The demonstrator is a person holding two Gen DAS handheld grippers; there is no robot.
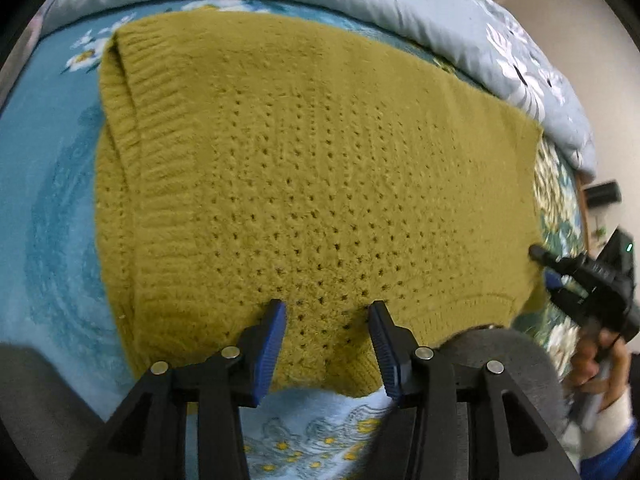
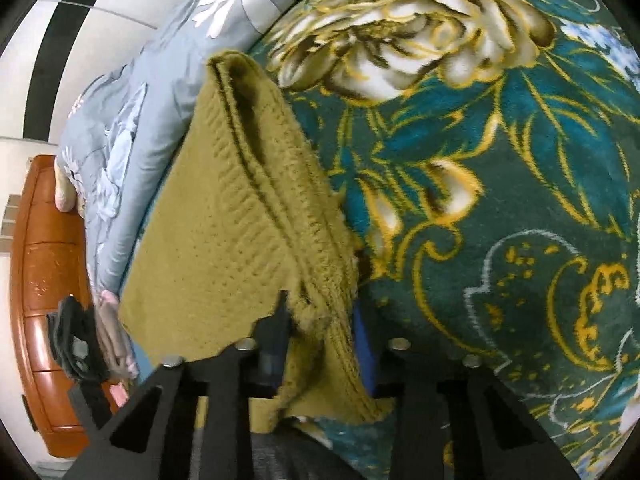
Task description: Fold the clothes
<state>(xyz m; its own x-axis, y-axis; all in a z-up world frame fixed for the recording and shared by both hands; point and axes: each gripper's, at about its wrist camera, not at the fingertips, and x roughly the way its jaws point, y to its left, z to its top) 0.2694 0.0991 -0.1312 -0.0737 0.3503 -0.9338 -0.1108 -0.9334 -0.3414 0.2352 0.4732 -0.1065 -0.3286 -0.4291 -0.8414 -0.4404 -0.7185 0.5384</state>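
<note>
A teal floral blanket covers the bed beside a pale-blue flowered quilt and wooden headboard.

Left gripper: black angular frame, blue ribbed pads, round silver screws.
Right gripper: same black frame, blue pads, silver screws.
Hand, lower right: white cuff, blue sleeve.

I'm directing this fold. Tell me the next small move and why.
Probably close the left gripper on the near hem of the sweater. Its jaws stand open with the knit between them, while the right gripper already pinches the sweater's edge, so both sides can lift together.
</note>
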